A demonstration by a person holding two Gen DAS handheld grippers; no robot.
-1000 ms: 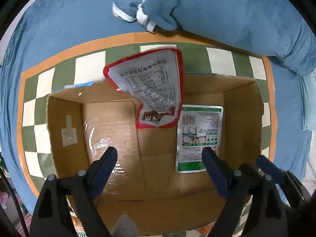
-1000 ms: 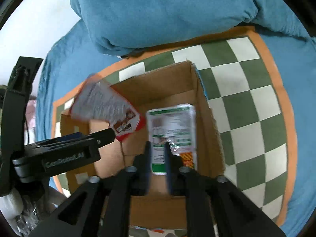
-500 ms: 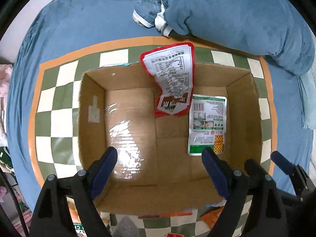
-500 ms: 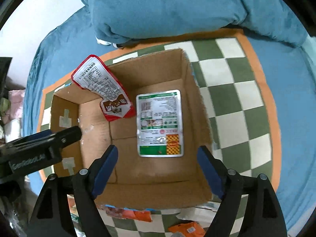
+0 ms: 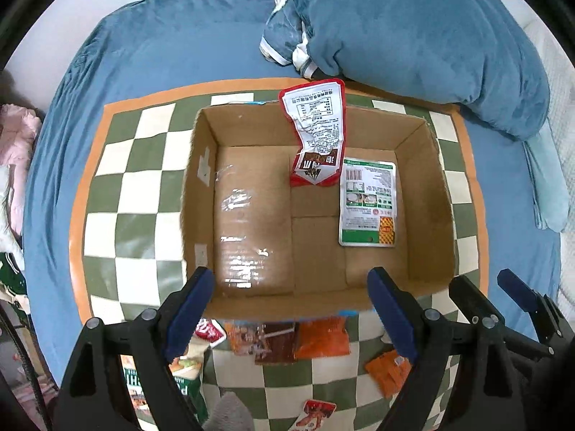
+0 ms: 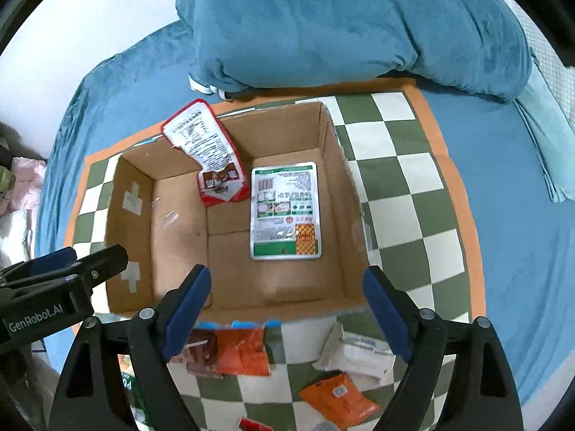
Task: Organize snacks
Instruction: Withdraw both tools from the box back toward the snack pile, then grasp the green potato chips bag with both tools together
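The right gripper (image 6: 285, 305) hangs empty above the near wall of the cardboard box (image 6: 237, 310); its jaws have just been opening and now stand wide, with nothing between them. The left gripper (image 5: 293, 307) is likewise spread wide and bare, hovering over the same near wall. Inside the box there are two packets: a green-and-white packet (image 6: 285, 212) lying flat on the floor toward three o'clock, and a red-edged packet (image 6: 206, 151) propped at twelve o'clock, its top poking above the far wall. That leaning one is the likely trouble, I judge: a nudge of the box or a packet dropped against it could tip it out over the rim onto the checked mat (image 6: 406, 194). Outside the box, at six o'clock on the mat, the right wrist view shows one brown packet (image 6: 196, 353), two orange packets (image 6: 242, 352) (image 6: 337, 400) and one white packet (image 6: 355, 353), with a red scrap at the bottom edge too cropped to count for sure. These lie close together and partly under the fingers, so a careless grab might pinch two at once or crush one.
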